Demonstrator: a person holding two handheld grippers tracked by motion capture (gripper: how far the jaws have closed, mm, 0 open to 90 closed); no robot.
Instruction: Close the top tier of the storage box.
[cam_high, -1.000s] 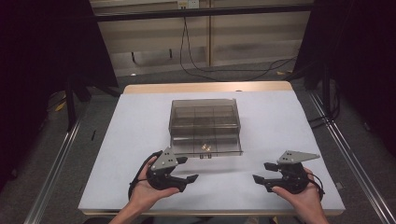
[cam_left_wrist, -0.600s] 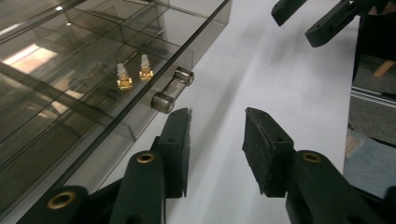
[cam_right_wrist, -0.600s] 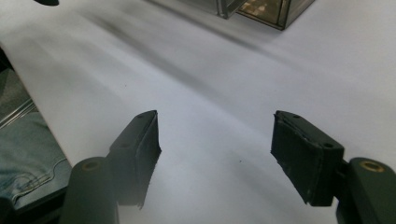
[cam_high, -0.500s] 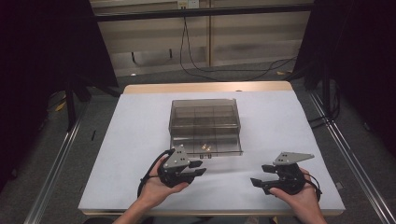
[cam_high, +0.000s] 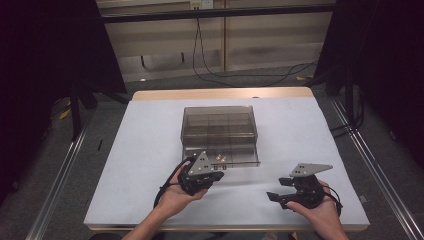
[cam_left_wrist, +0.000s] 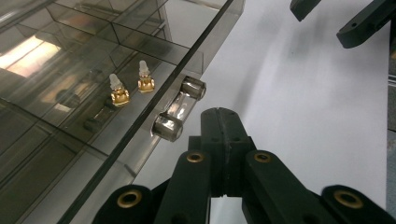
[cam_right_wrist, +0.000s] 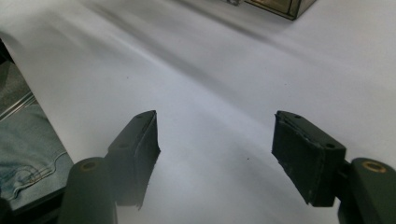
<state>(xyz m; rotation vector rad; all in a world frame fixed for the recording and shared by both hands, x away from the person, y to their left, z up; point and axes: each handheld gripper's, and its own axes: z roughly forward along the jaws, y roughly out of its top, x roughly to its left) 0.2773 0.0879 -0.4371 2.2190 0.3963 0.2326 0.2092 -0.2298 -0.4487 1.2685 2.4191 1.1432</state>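
Observation:
A smoky transparent box (cam_high: 220, 131) with several compartments stands in the middle of the white table. Its clear bar handle (cam_left_wrist: 180, 107) sticks out from the front edge. Two small gold pieces (cam_left_wrist: 120, 95) lie behind the see-through panel near the handle, also seen as specks (cam_high: 221, 158) from above. My left gripper (cam_high: 216, 176) sits just in front of the box; its jaws have just been closing and are shut with nothing between them, tips (cam_left_wrist: 224, 114) right beside the handle. My right gripper (cam_high: 272, 196) rests at the front right, open and empty (cam_right_wrist: 215, 135).
The white table cover (cam_high: 310, 135) is bare left and right of the box. A wooden table edge (cam_high: 220, 93) runs behind it, with cables on the floor beyond. The right gripper's fingers (cam_left_wrist: 359, 25) show at the top right of the left gripper view.
My left gripper has moved forward and right toward the box's front handle, and its jaws have shut. The right hand has stayed where it was.

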